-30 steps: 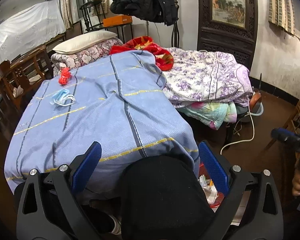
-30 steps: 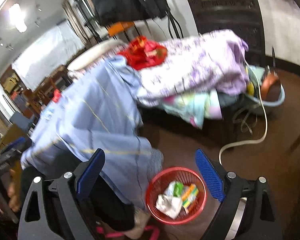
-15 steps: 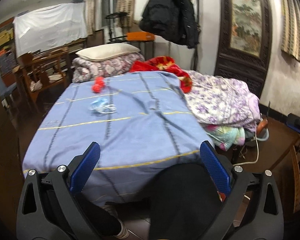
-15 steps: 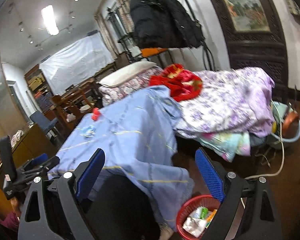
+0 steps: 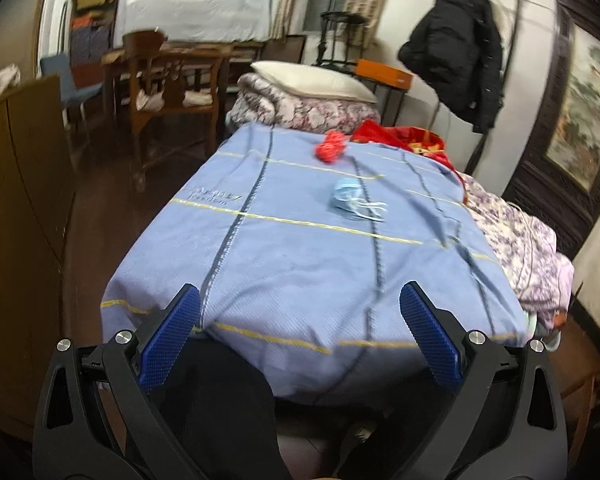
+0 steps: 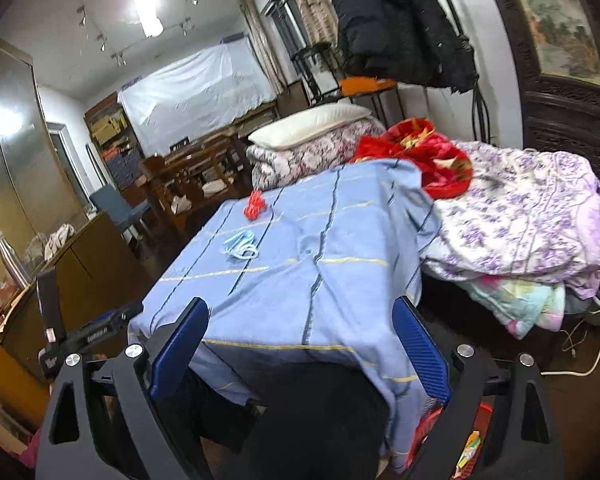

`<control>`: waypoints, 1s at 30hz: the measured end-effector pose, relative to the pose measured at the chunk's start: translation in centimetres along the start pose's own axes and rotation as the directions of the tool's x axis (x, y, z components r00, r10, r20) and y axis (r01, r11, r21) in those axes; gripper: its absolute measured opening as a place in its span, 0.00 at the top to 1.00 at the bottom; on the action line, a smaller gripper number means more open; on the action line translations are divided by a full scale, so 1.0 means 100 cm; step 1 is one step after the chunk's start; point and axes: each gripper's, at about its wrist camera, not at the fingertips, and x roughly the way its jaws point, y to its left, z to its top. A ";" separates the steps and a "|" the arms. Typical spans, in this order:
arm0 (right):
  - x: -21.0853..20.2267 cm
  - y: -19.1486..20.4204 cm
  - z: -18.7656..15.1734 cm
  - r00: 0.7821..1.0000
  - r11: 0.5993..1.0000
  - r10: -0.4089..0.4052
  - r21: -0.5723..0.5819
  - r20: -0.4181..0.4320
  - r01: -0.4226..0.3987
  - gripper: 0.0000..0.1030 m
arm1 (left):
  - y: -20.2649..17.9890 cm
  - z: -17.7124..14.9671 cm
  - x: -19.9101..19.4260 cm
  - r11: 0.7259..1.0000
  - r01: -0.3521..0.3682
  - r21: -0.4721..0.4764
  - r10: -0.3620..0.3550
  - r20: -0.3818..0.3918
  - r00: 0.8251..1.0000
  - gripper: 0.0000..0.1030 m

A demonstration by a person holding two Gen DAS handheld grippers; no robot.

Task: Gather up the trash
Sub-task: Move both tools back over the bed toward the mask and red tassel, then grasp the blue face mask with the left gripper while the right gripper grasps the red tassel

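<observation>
A crumpled pale blue face mask (image 5: pixel 350 198) (image 6: pixel 241 245) lies on the blue striped bedspread (image 5: pixel 300 248) (image 6: pixel 300 248). Farther back on the same spread sits a red scrap (image 5: pixel 331 148) (image 6: pixel 255 205). My left gripper (image 5: pixel 300 344) is open and empty, held over the near end of the bed. My right gripper (image 6: pixel 304 348) is open and empty too, near the bed's front right corner. A red mesh bin (image 6: pixel 476 436) with wrappers inside shows partly behind the right finger. A person's dark trouser leg (image 5: pixel 216 412) fills the foreground below.
A purple floral quilt (image 6: pixel 520 216) and red blanket (image 6: pixel 424 152) pile up on the right. A pillow on folded bedding (image 5: pixel 312 88) lies at the head. A wooden chair (image 5: pixel 172 80) stands left and a brown cabinet (image 5: pixel 16 200) nearer. A black coat (image 5: pixel 456 52) hangs behind.
Both grippers have swung up and leftward, so the bed top with the mask and red scrap now fills the views. The red bin has slid almost out of the right view.
</observation>
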 end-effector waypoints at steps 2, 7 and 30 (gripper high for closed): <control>0.012 0.004 0.001 1.000 1.000 -0.007 0.006 -0.020 0.007 0.11 | 0.004 0.007 0.013 1.000 -0.001 -0.007 0.001 -0.017 1.000 0.07; 0.039 -0.003 0.001 0.998 0.999 -0.013 0.051 -0.056 0.016 0.11 | -0.010 0.040 0.055 0.999 0.016 0.028 -0.015 -0.039 0.999 0.07; 0.168 -0.013 0.062 0.989 0.993 -0.069 0.087 -0.134 0.081 0.11 | -0.021 0.107 0.225 0.985 0.143 -0.095 -0.160 -0.213 0.964 0.21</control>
